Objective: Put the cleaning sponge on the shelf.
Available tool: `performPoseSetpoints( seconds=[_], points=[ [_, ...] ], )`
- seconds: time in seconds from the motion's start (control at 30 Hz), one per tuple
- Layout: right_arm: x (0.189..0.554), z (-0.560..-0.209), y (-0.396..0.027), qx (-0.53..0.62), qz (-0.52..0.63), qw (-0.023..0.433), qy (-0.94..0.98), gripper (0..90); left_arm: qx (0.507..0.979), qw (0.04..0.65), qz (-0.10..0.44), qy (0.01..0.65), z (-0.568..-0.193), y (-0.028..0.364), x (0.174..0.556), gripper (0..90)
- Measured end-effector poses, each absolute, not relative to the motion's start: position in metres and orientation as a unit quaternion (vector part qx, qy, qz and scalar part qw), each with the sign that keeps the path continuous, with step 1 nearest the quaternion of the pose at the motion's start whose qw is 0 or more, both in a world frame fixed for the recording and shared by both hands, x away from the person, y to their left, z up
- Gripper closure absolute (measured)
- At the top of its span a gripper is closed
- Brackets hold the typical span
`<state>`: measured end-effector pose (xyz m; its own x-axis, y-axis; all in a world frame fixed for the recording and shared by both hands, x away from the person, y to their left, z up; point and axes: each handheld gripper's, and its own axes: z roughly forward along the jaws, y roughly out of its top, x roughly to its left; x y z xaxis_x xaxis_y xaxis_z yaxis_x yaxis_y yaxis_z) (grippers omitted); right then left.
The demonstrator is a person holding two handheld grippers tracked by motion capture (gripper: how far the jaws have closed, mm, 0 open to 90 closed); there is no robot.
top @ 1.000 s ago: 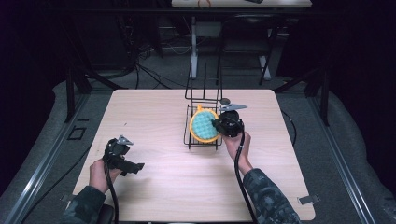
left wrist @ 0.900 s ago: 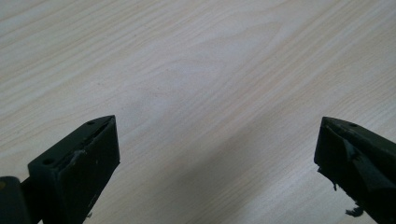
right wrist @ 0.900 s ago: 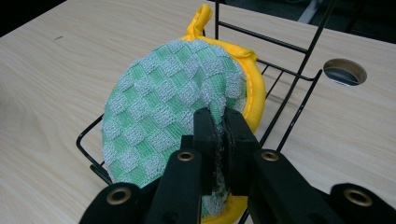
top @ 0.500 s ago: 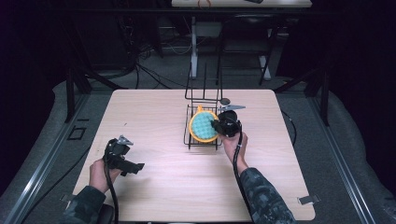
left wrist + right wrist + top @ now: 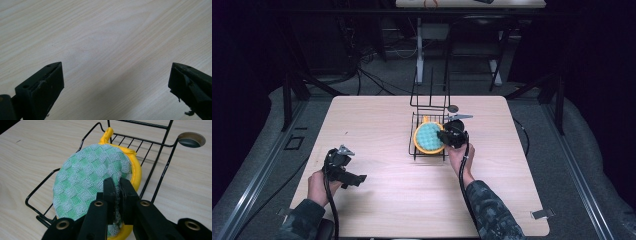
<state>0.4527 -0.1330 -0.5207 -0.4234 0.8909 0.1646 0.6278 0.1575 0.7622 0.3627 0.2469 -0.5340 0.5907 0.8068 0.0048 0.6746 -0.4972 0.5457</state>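
Counter point(image 5: 382, 200) wood lay bare beneath the left gripper point(image 5: 346, 170), which rested near the front-left edge with its jaws spread wide and nothing between them; it sat in the same spot it had occupied a second before. Further right, the round green-checked pad point(image 5: 85, 185) with the yellow rim stayed inside the black wire rack point(image 5: 414, 147) at the middle of the counter, leaning against the rack's wires. The right gripper point(image 5: 116, 195) was clamped on a pinch of the pad's green cloth near its lower edge. Over the last second that gripper had crept slightly leftward, toward the rack, and the pad with it. That small shift suggested the pad was being settled into the rack rather than lifted out, though the hold had not been released.
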Motion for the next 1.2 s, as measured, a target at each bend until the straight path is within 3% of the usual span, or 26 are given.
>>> performPoseSetpoints(
  seconds=[0.77, 0.83, 0.9, 0.93, 1.13, 1.2],
  points=[
    [0.458, -0.529, -0.135, 0.538, 0.405, 0.146, 0.725, 79.0, 0.859, 0.251, 0.126, 0.428, -0.535, 0.244, 0.366, 0.1],
    [0.457, -0.528, -0.136, 0.534, 0.409, 0.147, 0.725, 76.4, 0.859, 0.251, 0.126, 0.428, -0.535, 0.244, 0.366, 0.1],
    [0.455, -0.524, -0.138, 0.532, 0.415, 0.143, 0.724, 66.3, 0.858, 0.251, 0.126, 0.429, -0.535, 0.244, 0.366, 0.1],
    [0.455, -0.524, -0.138, 0.532, 0.415, 0.143, 0.724, 66.3, 0.858, 0.251, 0.126, 0.429, -0.535, 0.244, 0.366, 0.1],
    [0.446, -0.512, -0.142, 0.505, 0.429, 0.141, 0.735, 44.9, 0.858, 0.253, 0.126, 0.428, -0.534, 0.243, 0.366, 0.1],
    [0.445, -0.511, -0.142, 0.502, 0.429, 0.140, 0.738, 43.1, 0.858, 0.253, 0.126, 0.428, -0.534, 0.243, 0.366, 0.1]
  ],
)
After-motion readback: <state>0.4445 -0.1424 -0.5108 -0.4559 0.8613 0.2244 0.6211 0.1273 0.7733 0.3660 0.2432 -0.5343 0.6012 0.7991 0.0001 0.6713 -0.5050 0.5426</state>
